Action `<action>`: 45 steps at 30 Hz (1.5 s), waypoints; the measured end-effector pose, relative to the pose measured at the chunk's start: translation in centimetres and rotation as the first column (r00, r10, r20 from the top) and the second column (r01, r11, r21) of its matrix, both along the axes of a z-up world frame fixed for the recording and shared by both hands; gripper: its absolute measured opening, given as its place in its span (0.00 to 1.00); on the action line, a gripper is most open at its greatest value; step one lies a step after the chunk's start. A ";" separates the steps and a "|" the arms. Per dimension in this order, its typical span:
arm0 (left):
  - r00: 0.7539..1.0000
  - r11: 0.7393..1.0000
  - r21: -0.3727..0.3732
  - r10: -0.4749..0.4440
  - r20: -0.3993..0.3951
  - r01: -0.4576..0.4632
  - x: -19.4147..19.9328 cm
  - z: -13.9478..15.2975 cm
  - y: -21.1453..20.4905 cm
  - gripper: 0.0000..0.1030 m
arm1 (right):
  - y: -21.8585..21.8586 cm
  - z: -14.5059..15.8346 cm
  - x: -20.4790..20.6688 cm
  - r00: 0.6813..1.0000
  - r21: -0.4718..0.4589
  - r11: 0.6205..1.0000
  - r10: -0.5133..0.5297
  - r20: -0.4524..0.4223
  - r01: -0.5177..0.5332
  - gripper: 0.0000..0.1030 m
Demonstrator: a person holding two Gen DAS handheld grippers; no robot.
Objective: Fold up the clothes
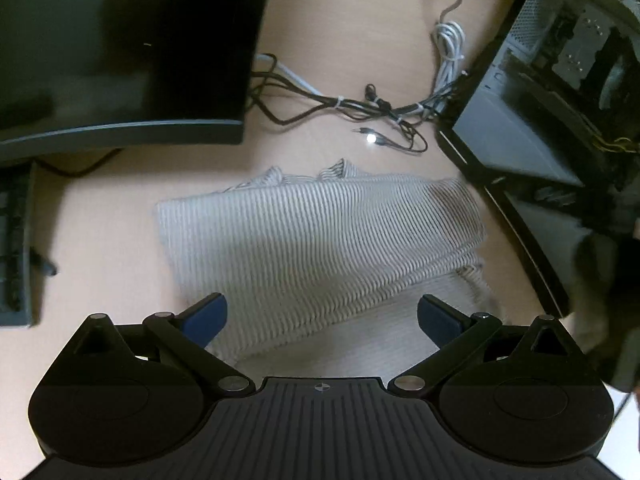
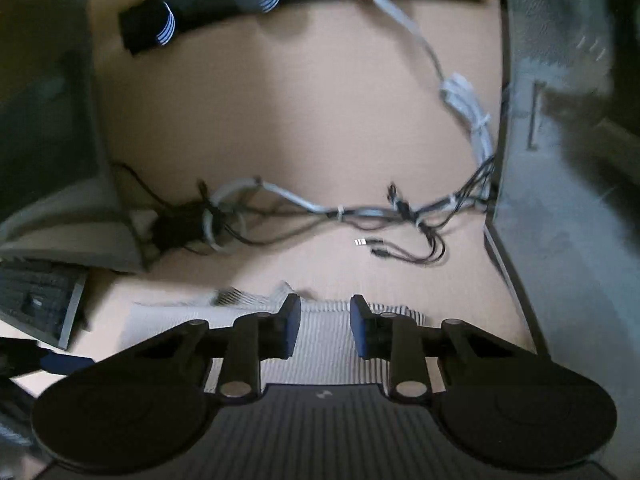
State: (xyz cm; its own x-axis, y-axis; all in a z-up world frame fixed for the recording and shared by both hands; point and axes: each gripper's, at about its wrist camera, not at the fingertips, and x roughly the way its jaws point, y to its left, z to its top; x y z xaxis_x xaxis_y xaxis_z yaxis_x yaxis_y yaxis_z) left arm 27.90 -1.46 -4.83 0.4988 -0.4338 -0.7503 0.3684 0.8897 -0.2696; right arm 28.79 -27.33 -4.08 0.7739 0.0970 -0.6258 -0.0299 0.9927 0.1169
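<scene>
A folded grey-and-white striped knit garment (image 1: 320,232) lies on the beige desk (image 1: 340,40), seen in the left wrist view. My left gripper (image 1: 322,316) hovers over its near edge, open wide, and its blue pads (image 1: 204,316) hold nothing. In the right wrist view only the garment's far edge (image 2: 324,344) shows, low in the picture. My right gripper (image 2: 325,332) is above that edge with a narrow gap between its blue pads (image 2: 290,332). The cloth lies below the pads, not pinched between them.
A dark monitor (image 1: 120,60) and a keyboard (image 1: 14,248) stand to the left, and an open computer case (image 1: 540,120) to the right. Tangled black and white cables (image 1: 360,108) lie behind the garment. A black power strip (image 2: 240,4) sits at the desk's far edge.
</scene>
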 end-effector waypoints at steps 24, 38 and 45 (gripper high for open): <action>0.955 0.949 -0.135 0.273 -0.113 -0.287 -2.0 -1.2 6.5 1.00 | 4.2 -6.6 11.4 0.965 0.000 0.973 0.227 -0.128 -0.229 0.09; 0.951 0.917 -0.255 0.294 -0.094 -0.308 -2.9 0.7 12.2 1.00 | 1.9 -1.9 -9.0 0.978 0.177 0.971 0.180 -0.104 -0.159 0.05; 0.995 0.952 -0.300 0.080 0.063 -0.057 -4.4 4.2 7.1 1.00 | 3.7 -4.7 -12.3 0.982 0.121 0.985 0.136 -0.130 -0.120 0.06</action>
State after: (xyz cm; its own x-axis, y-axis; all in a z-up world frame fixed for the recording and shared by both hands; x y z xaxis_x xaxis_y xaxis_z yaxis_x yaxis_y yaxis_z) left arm 23.55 5.64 -0.62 0.5845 -0.5947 -0.5520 0.3381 0.7970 -0.5005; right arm 16.49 -23.63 -8.76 0.6577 0.2653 -0.7050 -0.1317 0.9620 0.2392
